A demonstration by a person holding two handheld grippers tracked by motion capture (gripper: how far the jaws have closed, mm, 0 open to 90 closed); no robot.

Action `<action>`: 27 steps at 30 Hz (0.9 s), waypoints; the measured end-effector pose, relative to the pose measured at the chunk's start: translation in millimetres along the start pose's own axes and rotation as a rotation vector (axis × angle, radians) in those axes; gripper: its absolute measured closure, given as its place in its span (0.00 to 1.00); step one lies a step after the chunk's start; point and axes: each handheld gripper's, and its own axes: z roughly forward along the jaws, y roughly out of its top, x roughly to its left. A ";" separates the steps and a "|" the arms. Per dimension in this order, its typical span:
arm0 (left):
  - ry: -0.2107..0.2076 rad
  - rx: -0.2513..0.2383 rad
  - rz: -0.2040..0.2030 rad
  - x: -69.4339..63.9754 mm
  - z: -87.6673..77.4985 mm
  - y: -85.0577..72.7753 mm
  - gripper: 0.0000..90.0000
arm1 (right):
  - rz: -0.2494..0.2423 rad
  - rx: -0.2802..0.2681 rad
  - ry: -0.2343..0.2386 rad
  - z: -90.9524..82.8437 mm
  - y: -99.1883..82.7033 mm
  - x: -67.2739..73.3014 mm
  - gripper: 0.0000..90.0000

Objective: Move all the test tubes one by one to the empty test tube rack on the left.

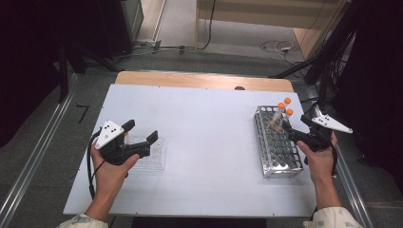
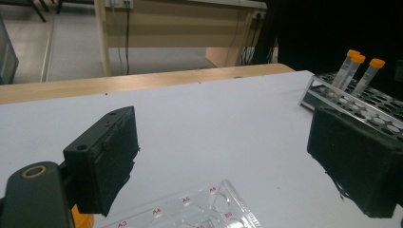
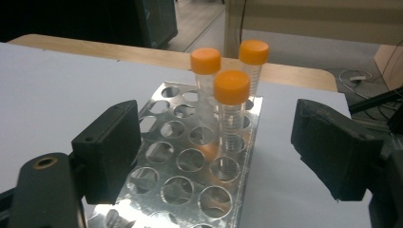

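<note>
Right gripper (image 3: 216,152) nears three orange-capped tubes (image 3: 231,111) in a metal rack (image 3: 178,190), jaws apart.
Centre on the nearest tube (lower middle of frame); close gently below its cap; left gripper (image 2: 223,161) idles with jaws apart over a clear well plate (image 2: 199,211).

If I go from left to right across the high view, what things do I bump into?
Left gripper → clear plastic well plate → bare white table top → metal tube rack → right gripper.
</note>
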 end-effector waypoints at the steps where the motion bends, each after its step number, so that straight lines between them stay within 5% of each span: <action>1: 0.001 -0.001 0.000 -0.2 0.0 0.0 0.12 | 0.002 0.001 -0.005 2.0 -0.8 -1.7 0.18; 9: -0.001 0.002 -0.004 0.3 0.3 -1.1 0.12 | -0.002 -0.009 -0.025 16.7 -6.9 -10.0 0.26; 27: -0.006 0.009 -0.004 -0.8 2.8 -3.0 0.12 | -0.054 0.006 0.032 35.5 -15.0 -17.7 0.58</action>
